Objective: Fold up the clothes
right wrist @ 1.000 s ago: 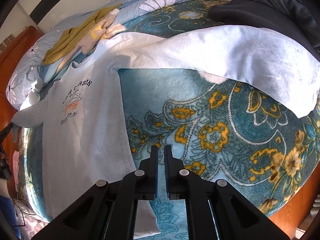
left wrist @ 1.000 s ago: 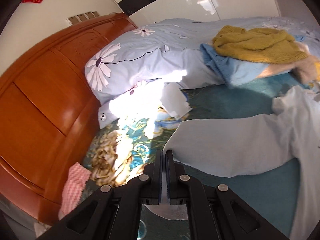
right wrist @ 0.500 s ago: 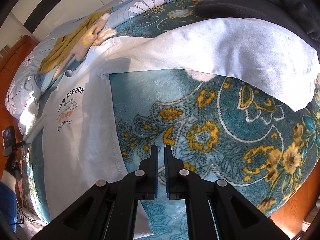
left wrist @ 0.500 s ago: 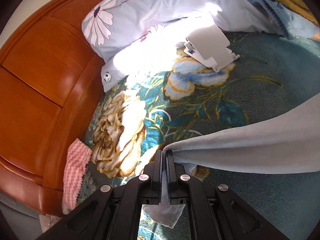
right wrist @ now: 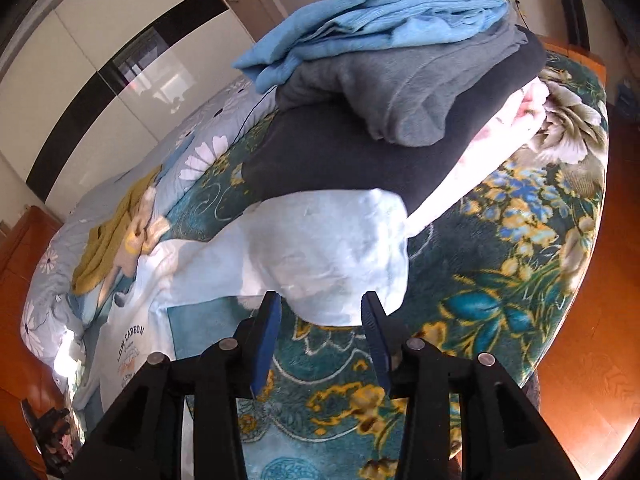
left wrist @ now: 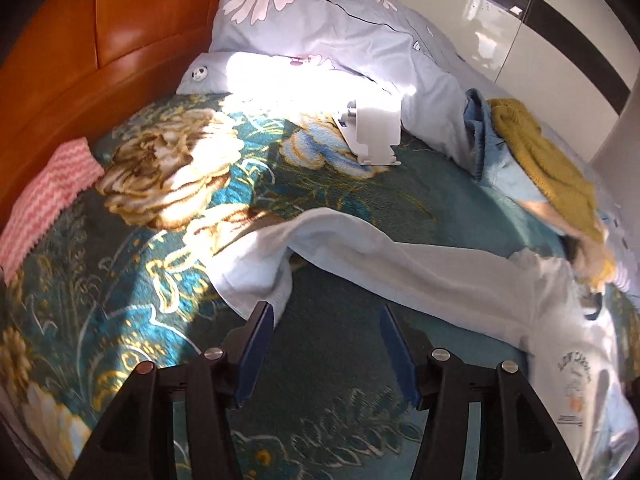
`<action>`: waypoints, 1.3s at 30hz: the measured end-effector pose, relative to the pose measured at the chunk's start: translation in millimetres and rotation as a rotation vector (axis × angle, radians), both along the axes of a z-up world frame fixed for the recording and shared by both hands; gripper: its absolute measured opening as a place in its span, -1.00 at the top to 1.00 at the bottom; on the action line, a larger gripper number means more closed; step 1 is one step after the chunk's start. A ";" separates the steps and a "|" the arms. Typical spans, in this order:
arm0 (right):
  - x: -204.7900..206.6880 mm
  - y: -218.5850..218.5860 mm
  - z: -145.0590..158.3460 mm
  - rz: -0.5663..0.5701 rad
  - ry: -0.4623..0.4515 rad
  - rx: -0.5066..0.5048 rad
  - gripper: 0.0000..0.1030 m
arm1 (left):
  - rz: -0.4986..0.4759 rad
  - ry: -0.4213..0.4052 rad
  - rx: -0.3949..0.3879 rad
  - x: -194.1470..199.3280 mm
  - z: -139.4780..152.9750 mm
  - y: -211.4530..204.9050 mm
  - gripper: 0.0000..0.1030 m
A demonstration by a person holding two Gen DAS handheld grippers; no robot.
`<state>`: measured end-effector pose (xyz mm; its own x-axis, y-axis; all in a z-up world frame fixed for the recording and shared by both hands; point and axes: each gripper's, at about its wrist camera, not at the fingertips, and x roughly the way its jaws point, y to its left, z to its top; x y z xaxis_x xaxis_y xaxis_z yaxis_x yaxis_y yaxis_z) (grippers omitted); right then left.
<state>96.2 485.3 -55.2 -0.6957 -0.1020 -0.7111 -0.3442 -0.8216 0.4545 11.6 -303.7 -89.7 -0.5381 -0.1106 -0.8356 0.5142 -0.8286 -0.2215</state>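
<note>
We see both claws spread wide, holding nothing. L claw: sleeve end of the white T-shirt lies crumpled just ahead of its left finger, maybe touching, can't tell. R claw: the shirt's other sleeve sits bunched right at the fingertips, released. Shirt lies spread across the floral blanket on the bed, printed chest side up, sleeves rumpled. L view alone shows the wooden headboard, daisy pillow, a white stand and pink cloth. R view alone shows a stack of clothes, blue over grey over black. Mustard knit shows in both.
</note>
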 end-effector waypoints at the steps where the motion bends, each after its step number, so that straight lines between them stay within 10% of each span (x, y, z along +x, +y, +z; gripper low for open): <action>1: -1.2 9.6 -2.4 -0.009 0.010 -0.033 0.12 | -0.003 0.005 0.027 2.3 -1.6 6.0 -0.15; 9: -5.8 46.2 -41.3 -0.045 0.052 -0.271 0.00 | -0.073 0.040 0.240 4.8 -14.0 64.4 -0.16; 20: 5.1 39.5 -58.4 -0.070 0.127 -0.471 0.24 | -0.172 0.031 0.297 -10.0 -12.9 103.4 -0.17; 24: -3.2 29.5 -25.3 -0.036 0.171 -0.438 0.88 | -0.176 0.030 0.315 -6.5 -14.1 103.8 -0.17; 39: -133.1 -80.9 168.1 0.363 0.361 -0.169 0.91 | -0.169 0.065 0.384 7.9 -16.5 99.3 -0.17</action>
<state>-36.9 404.4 112.9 -0.7915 -0.4739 -0.3859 0.1511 -0.7636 0.6278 19.5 -204.4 -106.2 -0.5753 0.2963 -0.7624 0.3528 -0.7510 -0.5581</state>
